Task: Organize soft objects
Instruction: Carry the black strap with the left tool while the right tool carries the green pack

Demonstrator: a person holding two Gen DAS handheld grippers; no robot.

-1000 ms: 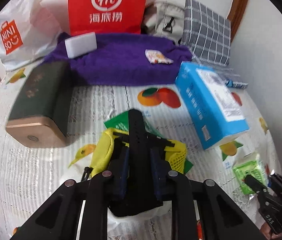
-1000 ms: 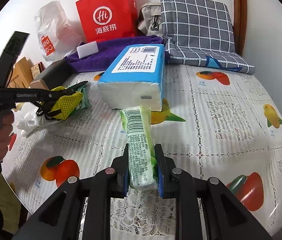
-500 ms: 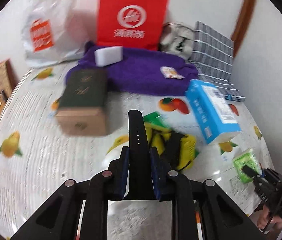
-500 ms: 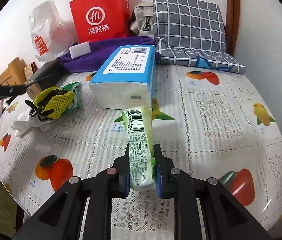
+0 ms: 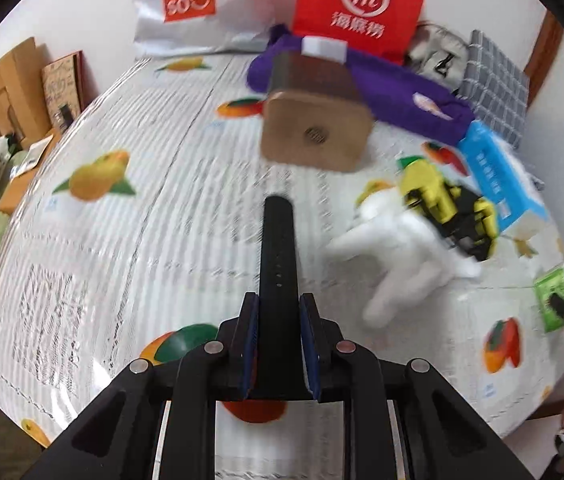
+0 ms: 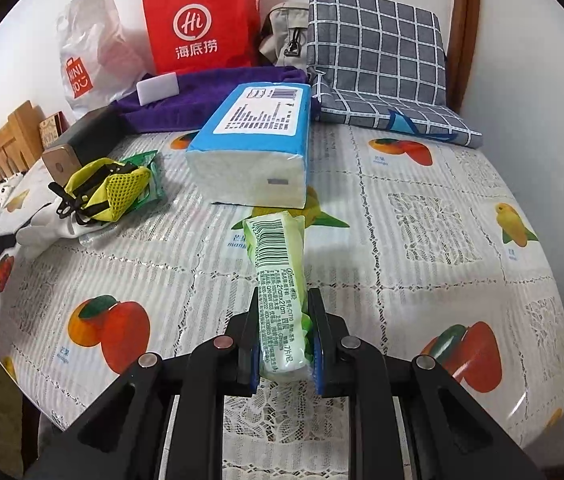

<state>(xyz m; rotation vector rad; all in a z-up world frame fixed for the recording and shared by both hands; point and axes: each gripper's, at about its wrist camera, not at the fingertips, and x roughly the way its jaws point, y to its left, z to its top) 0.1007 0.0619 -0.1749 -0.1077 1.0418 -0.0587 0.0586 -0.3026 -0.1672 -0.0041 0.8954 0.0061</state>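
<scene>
The right gripper (image 6: 284,344) has its jaws pressed on the near end of a small green plastic-wrapped tissue pack (image 6: 280,276) – a light, squashy thing whose slick film could slide, so a hold across its middle would probably sit firmer than this end grip. It is pale green with a barcode and fine print, and its far end points toward the large blue-and-white tissue brick (image 6: 256,142) lying just beyond it on the fruit-printed plastic tablecloth (image 6: 422,220).

The left gripper (image 5: 280,344) is clamped on a flat black strap (image 5: 278,256) that stands up out of the jaws over the left part of the table. The strap looks limp and thin, likely to flop when released.

Right of it lie a soft white stuffed toy (image 5: 398,256) and a yellow mesh pouch (image 5: 442,196) – both look light and yielding. The pouch touches the toy.
</scene>
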